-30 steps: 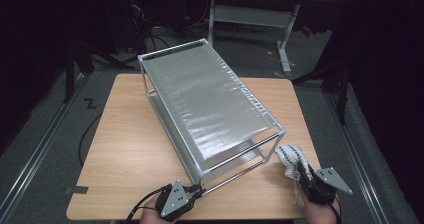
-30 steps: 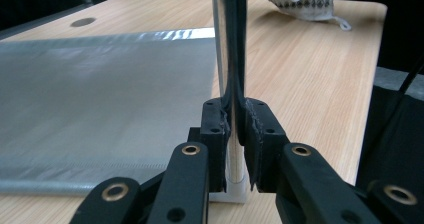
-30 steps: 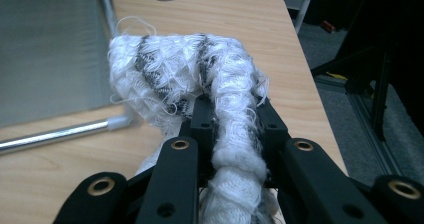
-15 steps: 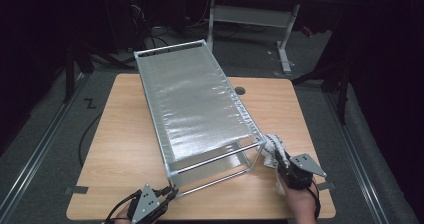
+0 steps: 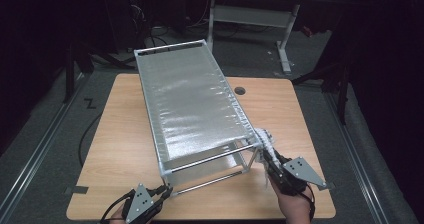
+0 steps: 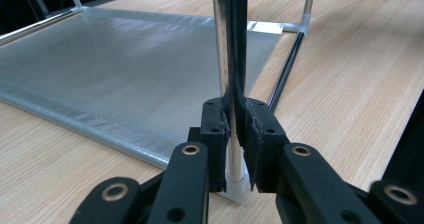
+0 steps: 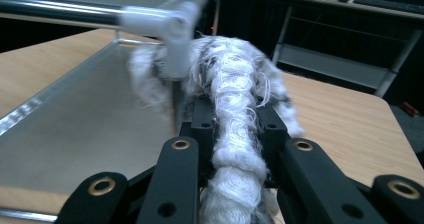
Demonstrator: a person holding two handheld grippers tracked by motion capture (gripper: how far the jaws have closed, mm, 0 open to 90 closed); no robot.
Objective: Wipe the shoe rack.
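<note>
A metal-tube rack (image 5: 190, 99) with silvery mesh shelves stands slantwise on the wooden table (image 5: 120, 139). My left gripper (image 5: 165, 190) sits at the table's near edge, shut on the rack's lower front tube (image 5: 210, 183). In the left gripper view my left gripper (image 6: 235, 116) clamps that shiny tube (image 6: 226, 49) close to a white corner joint. My right gripper (image 5: 267, 156) is shut on a fluffy white-and-grey cloth (image 5: 264, 136) and holds it against the rack's near right top corner. In the right gripper view the cloth (image 7: 235, 79) bulges from my right gripper (image 7: 235, 114), beside the corner joint (image 7: 175, 24).
A round cable hole (image 5: 240, 90) lies in the table behind the rack. Bare tabletop stretches to the rack's left and right. A second desk with white legs (image 5: 285, 39) stands beyond, with cables on the dark floor around it.
The rack's near end has swung left across the table with my left gripper on its tube. My right gripper has carried the cloth up and left to the rack's near right corner.
</note>
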